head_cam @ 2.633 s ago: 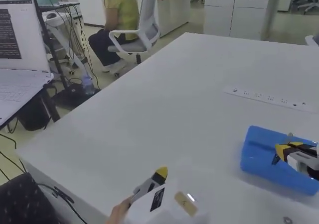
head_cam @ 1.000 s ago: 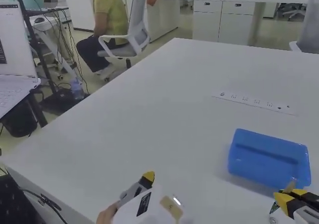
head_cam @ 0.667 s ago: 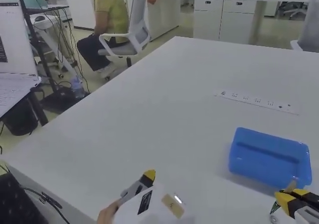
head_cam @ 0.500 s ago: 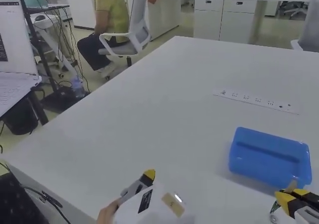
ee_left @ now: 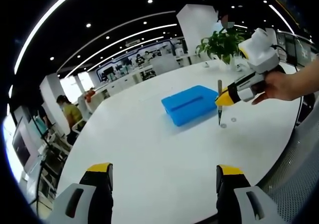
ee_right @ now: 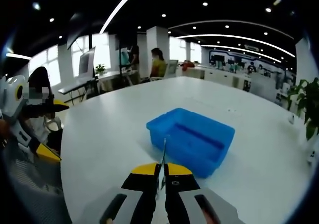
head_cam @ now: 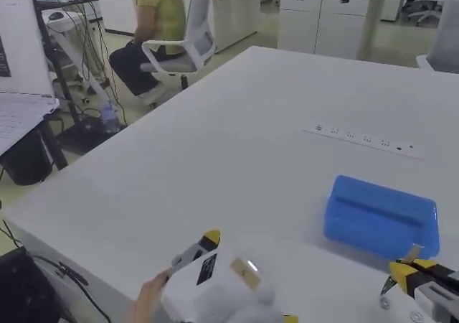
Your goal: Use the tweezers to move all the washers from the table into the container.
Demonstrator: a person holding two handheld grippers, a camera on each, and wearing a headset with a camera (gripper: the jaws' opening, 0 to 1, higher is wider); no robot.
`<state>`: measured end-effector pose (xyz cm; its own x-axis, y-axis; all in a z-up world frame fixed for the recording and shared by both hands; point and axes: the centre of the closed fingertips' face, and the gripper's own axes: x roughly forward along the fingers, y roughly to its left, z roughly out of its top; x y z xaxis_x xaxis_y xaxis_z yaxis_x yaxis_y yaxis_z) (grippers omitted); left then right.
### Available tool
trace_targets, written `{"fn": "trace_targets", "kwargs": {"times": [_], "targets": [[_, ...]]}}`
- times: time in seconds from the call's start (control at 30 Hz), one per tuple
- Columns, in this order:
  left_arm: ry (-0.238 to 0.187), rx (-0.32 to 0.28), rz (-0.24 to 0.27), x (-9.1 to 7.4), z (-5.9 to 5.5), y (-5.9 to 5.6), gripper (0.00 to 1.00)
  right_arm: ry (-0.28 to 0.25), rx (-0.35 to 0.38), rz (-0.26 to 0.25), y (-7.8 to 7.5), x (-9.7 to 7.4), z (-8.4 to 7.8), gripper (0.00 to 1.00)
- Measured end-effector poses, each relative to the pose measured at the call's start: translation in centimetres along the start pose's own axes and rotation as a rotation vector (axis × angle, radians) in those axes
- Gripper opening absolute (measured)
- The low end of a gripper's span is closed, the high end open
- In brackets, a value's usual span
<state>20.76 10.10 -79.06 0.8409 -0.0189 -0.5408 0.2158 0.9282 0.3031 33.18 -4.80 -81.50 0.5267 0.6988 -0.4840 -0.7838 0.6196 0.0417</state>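
Observation:
A blue rectangular container stands on the white table. My right gripper hovers just in front of it, shut on thin metal tweezers. In the left gripper view the tweezers point straight down at a small washer, and a second washer lies close by. In the head view both washers lie by the tweezer tip. My left gripper is open and holds nothing, low over the table's near edge.
A white power strip lies behind the container. A person sits on an office chair past the table's far left. A laptop stands on a side desk. A potted plant is on the table's far end.
My right gripper has come back with the tweezers from over the blue container, down to the table in front of it. The left gripper has stayed put; the head camera shifted slightly.

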Motion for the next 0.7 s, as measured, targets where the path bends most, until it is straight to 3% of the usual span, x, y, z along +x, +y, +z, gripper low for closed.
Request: {"fn": "trace_targets", "kwargs": {"times": [0.27,0.43,0.7], "targets": [[0.014,0.007,-0.004,0.1,-0.2,-0.1,0.87,0.014,0.07,0.003,-0.1,-0.7,0.1,0.02],[0.019,0.009,-0.002,0.2,-0.3,-0.1,0.87,0.02,0.026,0.013,0.7,-1.7,0.1,0.02],[0.022,0.014,-0.005,0.2,-0.4,-0.2,0.87,0.022,0.03,0.019,1.3,-2.1,-0.1,0.02]]}}
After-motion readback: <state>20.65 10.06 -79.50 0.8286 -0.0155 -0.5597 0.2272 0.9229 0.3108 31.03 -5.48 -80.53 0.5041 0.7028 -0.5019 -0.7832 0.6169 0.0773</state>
